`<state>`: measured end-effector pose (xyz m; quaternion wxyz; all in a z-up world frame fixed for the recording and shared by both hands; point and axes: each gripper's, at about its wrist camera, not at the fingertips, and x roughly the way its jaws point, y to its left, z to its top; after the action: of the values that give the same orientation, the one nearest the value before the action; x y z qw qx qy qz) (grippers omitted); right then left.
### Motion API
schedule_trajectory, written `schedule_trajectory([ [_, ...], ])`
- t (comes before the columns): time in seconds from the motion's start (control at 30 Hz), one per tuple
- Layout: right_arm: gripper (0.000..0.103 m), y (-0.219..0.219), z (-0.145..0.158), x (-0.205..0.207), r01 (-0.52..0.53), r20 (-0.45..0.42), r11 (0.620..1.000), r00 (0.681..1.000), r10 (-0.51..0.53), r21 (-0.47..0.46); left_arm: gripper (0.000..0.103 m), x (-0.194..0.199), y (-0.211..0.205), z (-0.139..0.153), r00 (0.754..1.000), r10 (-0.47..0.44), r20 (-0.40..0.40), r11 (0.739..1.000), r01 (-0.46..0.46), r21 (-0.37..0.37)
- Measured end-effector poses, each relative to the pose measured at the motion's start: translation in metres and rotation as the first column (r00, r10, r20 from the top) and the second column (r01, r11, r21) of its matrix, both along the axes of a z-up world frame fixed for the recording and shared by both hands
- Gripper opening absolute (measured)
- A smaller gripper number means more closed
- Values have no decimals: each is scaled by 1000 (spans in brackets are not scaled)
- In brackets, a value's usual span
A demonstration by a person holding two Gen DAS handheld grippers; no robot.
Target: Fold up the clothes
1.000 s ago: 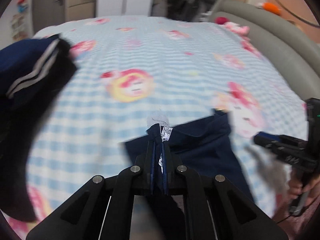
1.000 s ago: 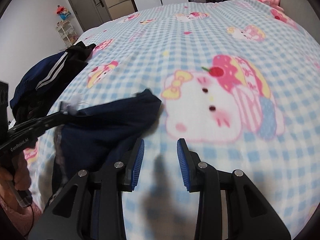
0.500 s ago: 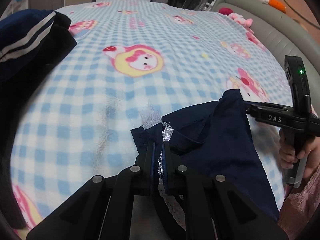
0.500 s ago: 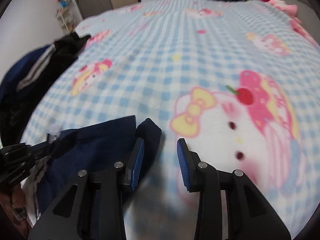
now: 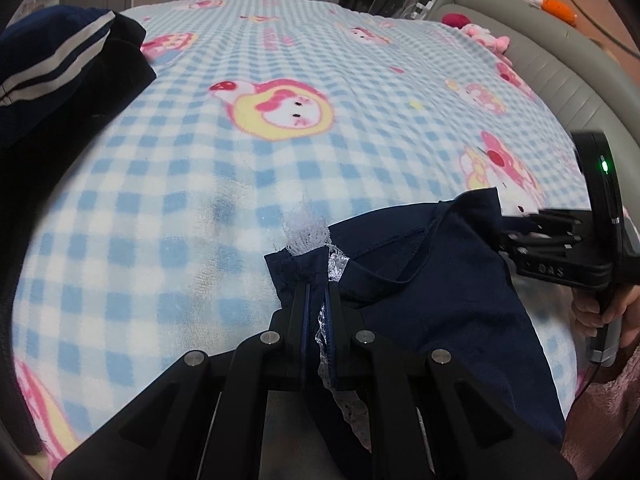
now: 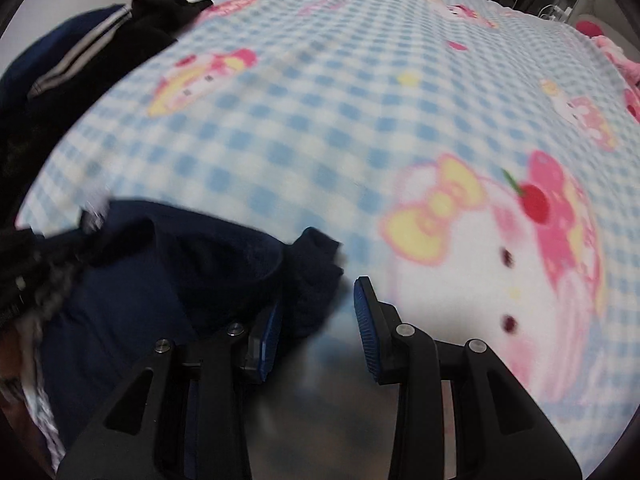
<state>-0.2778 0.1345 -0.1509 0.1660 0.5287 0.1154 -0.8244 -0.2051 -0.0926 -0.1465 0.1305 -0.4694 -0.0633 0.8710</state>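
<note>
A navy garment (image 5: 432,300) with white lace trim (image 5: 306,228) lies at the near edge of the bed. My left gripper (image 5: 316,296) is shut on its lace-edged corner. The other corner of the navy garment (image 6: 316,268) bunches up between the blue pads of my right gripper (image 6: 316,308), which stands open around it. In the left wrist view the right gripper (image 5: 520,220) comes in from the right at that corner, held by a hand (image 5: 600,312). The left gripper shows blurred at the left edge of the right wrist view.
The bed carries a blue-and-white checked blanket (image 5: 280,60) with pink cartoon prints. A pile of dark clothes with white stripes (image 5: 60,64) sits at the left. A grey padded bed frame (image 5: 560,64) with pink plush toys (image 5: 484,36) runs along the right.
My right gripper has moved in on the garment's free corner, which now lies between its open pads. The left gripper keeps its hold and has lowered toward the bed.
</note>
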Motion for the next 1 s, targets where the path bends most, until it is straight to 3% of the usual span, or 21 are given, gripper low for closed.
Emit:
schedule_trajectory([
  [0.13,34,22,2,6,25,-19,999,1000,-25,25,8,0,0,0,1000,0,-5,1000,0,-4],
  [0.27,30,42,22,7,126,-116,991,986,-119,54,8,1,-4,5,1000,5,-17,1000,-5,3],
  [0.4,32,59,47,12,142,-150,981,975,-161,-128,8,-1,-9,15,999,15,-50,999,-13,37],
  [0.5,40,45,58,19,29,-160,984,986,-57,-174,9,-2,-13,20,997,35,-63,998,-31,61],
  [0.67,41,3,30,14,-61,-123,994,991,51,-86,10,1,-17,20,996,65,-68,998,-63,32],
  [0.73,40,6,18,3,10,-111,1000,994,-12,-18,11,2,-18,19,995,77,-66,997,-76,9],
  [0.8,40,17,11,-9,98,-103,995,990,-97,5,17,5,-22,18,994,89,-61,996,-88,17],
  [0.87,40,31,16,-9,155,-107,987,981,-159,-46,49,8,-29,17,993,101,-54,994,-98,52],
  [1.0,44,37,33,0,92,-150,987,982,-111,-130,50,3,-25,22,995,68,-70,994,-62,90],
])
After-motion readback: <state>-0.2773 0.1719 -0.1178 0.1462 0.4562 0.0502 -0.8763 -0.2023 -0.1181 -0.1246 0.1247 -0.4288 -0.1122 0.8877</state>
